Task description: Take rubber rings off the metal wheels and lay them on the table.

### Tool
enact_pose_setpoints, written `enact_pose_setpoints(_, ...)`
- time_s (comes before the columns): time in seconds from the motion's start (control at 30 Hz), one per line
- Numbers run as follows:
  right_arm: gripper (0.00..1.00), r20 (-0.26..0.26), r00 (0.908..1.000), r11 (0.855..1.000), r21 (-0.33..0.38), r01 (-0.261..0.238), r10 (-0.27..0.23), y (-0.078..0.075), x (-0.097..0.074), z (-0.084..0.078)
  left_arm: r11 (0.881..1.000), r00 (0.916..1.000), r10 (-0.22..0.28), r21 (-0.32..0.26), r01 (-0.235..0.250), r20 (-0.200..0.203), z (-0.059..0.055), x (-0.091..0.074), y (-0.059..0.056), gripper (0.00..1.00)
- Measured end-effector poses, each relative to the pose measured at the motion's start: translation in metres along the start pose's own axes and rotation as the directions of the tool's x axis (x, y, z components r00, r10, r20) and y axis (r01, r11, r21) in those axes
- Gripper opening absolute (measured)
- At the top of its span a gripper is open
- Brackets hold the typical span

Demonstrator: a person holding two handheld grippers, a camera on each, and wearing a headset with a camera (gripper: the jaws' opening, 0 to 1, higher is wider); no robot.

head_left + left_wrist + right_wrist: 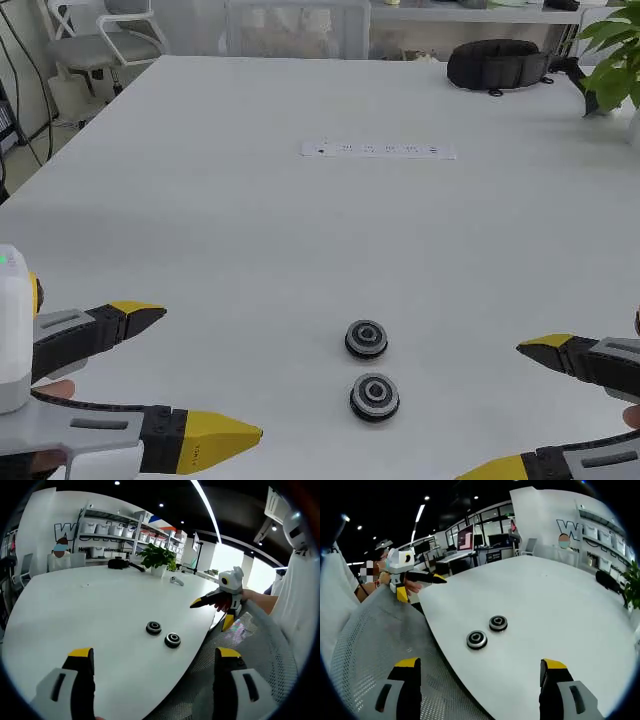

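My left gripper (195, 373) spreads wide, empty. Flat on the white table (300, 230) at its 3 o'clock lie two black-rubber-ringed round metal wheels, far wheel (367, 339) and near wheel (375, 396). My right gripper (505, 407), likewise gaping and empty, has them at 9 o'clock, seemingly closer.

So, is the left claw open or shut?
Open. On the left claw the two yellow-tipped jaws stand wide apart, holding nothing.

Left claw (212, 372): yellow tips, black jaws, grey body.
Right claw (487, 411): yellow tips, black jaws, grey body.
Sleeve (300, 605): white fabric.
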State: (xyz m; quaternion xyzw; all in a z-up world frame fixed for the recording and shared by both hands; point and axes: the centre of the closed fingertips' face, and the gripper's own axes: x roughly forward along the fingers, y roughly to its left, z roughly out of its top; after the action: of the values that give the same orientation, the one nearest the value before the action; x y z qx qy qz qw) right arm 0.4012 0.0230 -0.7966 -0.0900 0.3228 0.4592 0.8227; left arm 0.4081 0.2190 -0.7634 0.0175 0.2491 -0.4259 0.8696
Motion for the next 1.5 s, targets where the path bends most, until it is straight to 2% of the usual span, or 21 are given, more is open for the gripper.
enact_pose_setpoints(1.5, 0.99, -0.02, 0.9998, 1.0, -0.005, -0.005, 0.005, -0.0005, 0.0017, -0.0043, 1.0, 0.9997, -0.001, 0.005, 0.001, -0.024, -0.0044, 0.0011, -0.0005, 0.99)
